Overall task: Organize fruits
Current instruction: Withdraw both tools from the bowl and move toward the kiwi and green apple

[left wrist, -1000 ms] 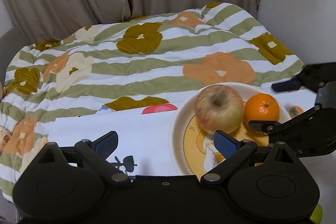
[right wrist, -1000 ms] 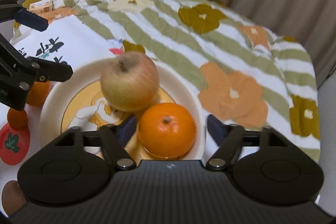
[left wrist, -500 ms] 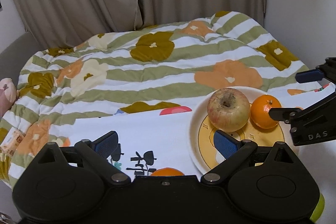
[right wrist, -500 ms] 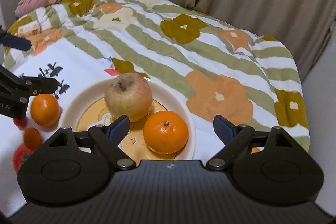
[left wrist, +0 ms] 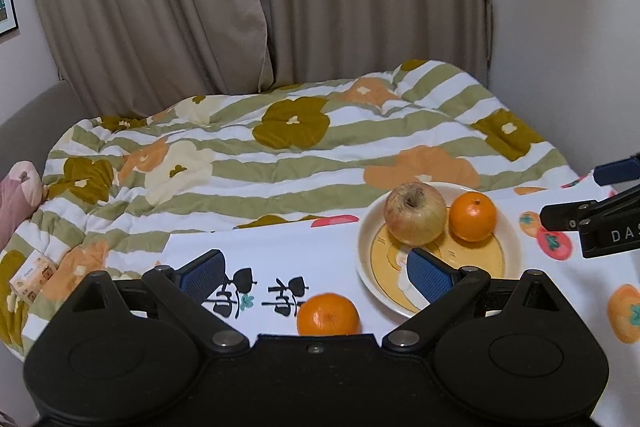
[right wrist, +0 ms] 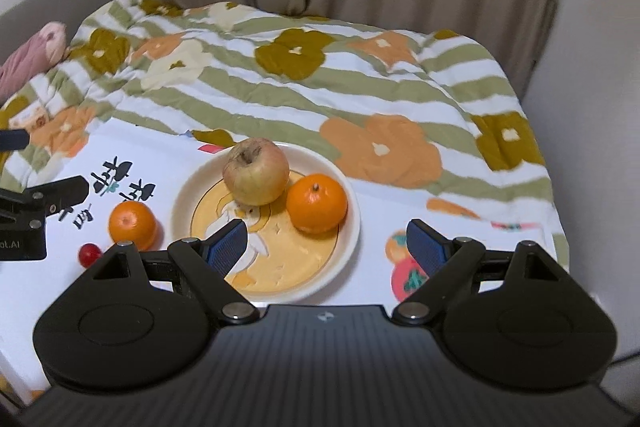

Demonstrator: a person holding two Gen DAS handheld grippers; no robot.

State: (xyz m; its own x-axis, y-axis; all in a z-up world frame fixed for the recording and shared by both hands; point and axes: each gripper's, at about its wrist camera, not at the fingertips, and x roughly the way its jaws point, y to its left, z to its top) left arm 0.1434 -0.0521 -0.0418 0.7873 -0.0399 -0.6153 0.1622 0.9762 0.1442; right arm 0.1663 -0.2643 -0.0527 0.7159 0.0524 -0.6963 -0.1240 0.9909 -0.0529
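Change since a second ago: both grippers have pulled back and up from the plate (right wrist: 352,223), so more of the white printed cloth (left wrist: 280,251) shows, and a loose mandarin (left wrist: 328,315) has come into view.
Left gripper (left wrist: 316,277): wide open, holding nothing; the loose mandarin sits just ahead of it, between the finger lines.
Right gripper (right wrist: 326,245): wide open and empty, hovering over the near rim of the plate.
Fruit on plate: the apple (right wrist: 256,171) and a mandarin (right wrist: 316,203) sit touching, toward the far side of the plate.
Fruit off plate: the loose mandarin lies on the cloth just left of the plate; a small red fruit (right wrist: 90,254) lies near it.
Step in hand (judged): collect the loose mandarin with the left gripper.
Doing it well: centre the pads on its widest part, close gently so it does not roll, and set it in the bare front of the plate, clear of the apple.
Only in the right view: the small red fruit, and the gap between the loose mandarin and the plate rim.
Only in the left view: the mandarin's line-up with the left gripper's pads.
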